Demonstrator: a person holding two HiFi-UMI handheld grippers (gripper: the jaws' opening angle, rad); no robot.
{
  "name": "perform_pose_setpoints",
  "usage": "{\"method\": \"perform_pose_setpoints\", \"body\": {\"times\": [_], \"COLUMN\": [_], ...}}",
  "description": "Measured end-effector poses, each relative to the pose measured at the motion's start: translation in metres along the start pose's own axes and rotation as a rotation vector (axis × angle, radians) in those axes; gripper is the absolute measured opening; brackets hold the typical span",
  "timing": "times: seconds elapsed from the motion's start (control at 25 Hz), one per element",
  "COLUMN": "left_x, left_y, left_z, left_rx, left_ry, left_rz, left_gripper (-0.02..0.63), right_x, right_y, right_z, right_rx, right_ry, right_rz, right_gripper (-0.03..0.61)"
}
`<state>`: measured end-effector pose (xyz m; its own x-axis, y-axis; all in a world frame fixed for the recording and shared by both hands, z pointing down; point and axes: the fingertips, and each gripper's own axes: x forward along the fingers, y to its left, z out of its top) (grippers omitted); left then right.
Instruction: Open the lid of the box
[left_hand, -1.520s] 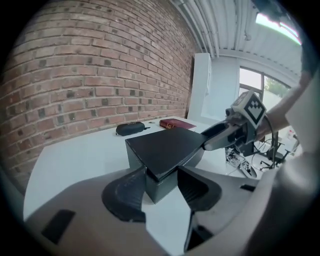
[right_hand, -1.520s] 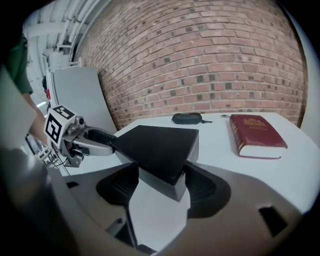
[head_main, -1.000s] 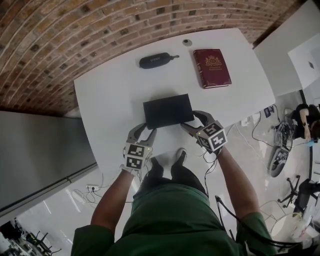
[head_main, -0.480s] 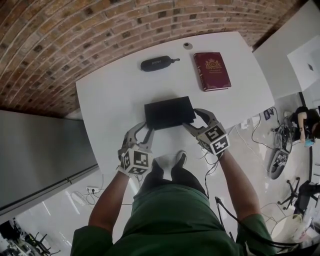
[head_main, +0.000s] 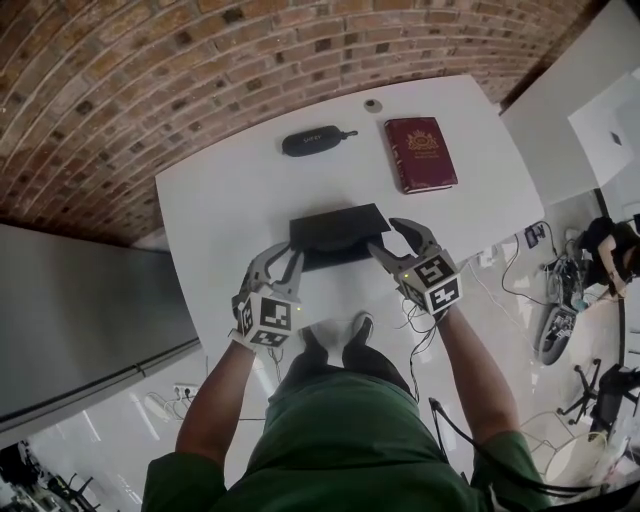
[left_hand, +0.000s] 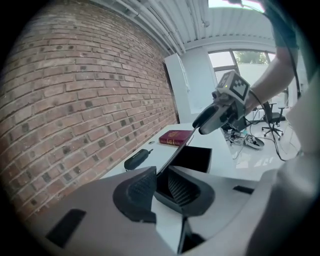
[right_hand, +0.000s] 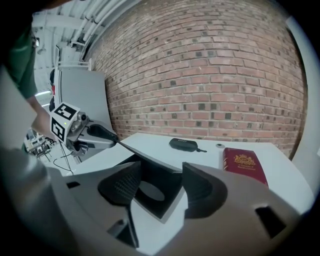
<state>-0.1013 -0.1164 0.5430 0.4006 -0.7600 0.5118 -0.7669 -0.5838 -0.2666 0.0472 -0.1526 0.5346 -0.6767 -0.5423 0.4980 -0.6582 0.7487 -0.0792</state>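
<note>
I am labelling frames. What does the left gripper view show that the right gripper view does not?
Only the left gripper view: the window, the office chair, and the right tool, whose jaws have just been closing with the lid between them. Only the right gripper view: the round recess inside the box, a small disc, and the left tool, whose jaws have just been closing and pinch the lid. Both: the raised lid, red book, black case and brick wall.
</note>
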Motion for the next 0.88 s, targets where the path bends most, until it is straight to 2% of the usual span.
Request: {"method": "perform_pose_setpoints", "body": {"times": [0.12,0.48,0.68,0.88], "left_x": [0.002,0.013,0.022,0.032], "left_y": [0.010,0.038,0.051,0.062], "left_z": [0.008,0.024,0.030,0.032], "left_rx": [-0.028,-0.033,-0.041,-0.082], "left_ry": [-0.010,-0.038,-0.049,-0.054], "left_rz": [0.002,-0.005,-0.021,-0.047], "left_gripper": [0.061,0.046,0.044,0.044], "right_x": [-0.008,-0.027,-0.031,-0.036], "right_y": [-0.003,-0.002,-0.001,-0.001], "right_z": [0.008,0.032,0.032,0.031], "right_rx": [-0.002,0.030,0.026,0.036], "right_ry": [-0.023,-0.098,-0.095,-0.094], "right_rz": [-0.034,-0.079,-0.095,-0.114], "right_gripper": [0.241,0.189,0.176,0.170]}}
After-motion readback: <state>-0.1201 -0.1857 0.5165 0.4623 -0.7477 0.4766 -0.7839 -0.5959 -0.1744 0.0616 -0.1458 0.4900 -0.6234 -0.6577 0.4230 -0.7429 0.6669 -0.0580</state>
